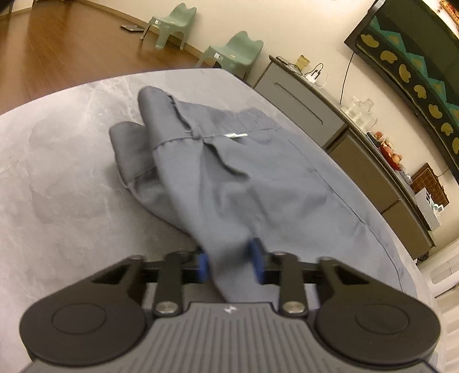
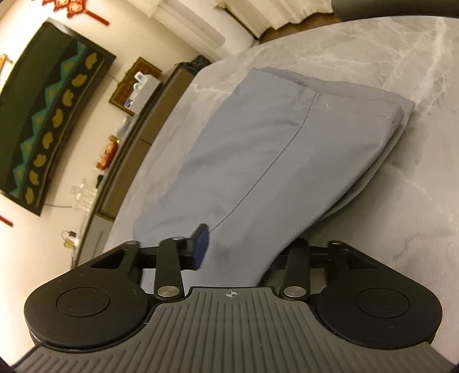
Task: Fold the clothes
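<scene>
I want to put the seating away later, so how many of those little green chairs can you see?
2. One green chair stands on the wood floor by the wall; the second chair stands nearer, just past the grey table. Others may be out of view.

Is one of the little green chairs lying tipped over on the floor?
No, both green chairs stand upright on the wooden floor by the wall.

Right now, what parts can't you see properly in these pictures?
- Right tongs, right wrist view: one blue pad shows; the grey trousers cover the other.
- Left tongs, left wrist view: the pads and pinched cloth are blurred.
- Shelf items, left wrist view: too small to name.
</scene>
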The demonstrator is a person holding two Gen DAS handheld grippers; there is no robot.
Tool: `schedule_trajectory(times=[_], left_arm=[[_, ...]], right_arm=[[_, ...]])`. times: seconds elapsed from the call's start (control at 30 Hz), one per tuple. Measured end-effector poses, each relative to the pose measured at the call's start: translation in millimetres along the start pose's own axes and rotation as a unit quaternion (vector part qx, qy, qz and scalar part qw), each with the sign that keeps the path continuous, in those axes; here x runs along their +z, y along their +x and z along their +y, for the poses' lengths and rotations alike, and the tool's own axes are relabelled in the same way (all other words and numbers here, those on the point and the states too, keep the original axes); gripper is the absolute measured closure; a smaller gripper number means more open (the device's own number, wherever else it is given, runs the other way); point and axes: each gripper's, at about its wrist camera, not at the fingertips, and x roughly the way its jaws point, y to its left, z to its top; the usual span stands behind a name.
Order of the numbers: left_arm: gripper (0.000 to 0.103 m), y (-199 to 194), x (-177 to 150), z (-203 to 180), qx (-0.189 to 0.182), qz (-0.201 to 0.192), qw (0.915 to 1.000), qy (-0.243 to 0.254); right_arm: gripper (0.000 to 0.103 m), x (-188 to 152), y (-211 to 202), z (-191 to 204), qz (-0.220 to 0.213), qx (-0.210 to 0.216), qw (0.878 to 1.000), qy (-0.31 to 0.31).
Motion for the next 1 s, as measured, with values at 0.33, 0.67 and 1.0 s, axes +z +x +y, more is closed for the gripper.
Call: schedule_trajectory(times=[0.33,0.67,1.0], left_arm=[[0.099,-48.2,4.7,11.7,-0.077,-0.048,0.9948,-0.048],[0.1,-189.8,43.3,11.7,-0.216,-0.194,0.9542,-0.074],[0.088,10.6,157.1,-152.0,0.025,-0.045,0.9958,0.075]], right_arm=[[0.101,3.6,-44.9,23.5,-0.052,0.032,0.996,-0.071],[0.103,30.8,-177.1,79.9,-0.104,0.147,0.969,-0.17],[0.067,98.9,-41.0,170.6,0.033,0.05,0.977,-0.207]])
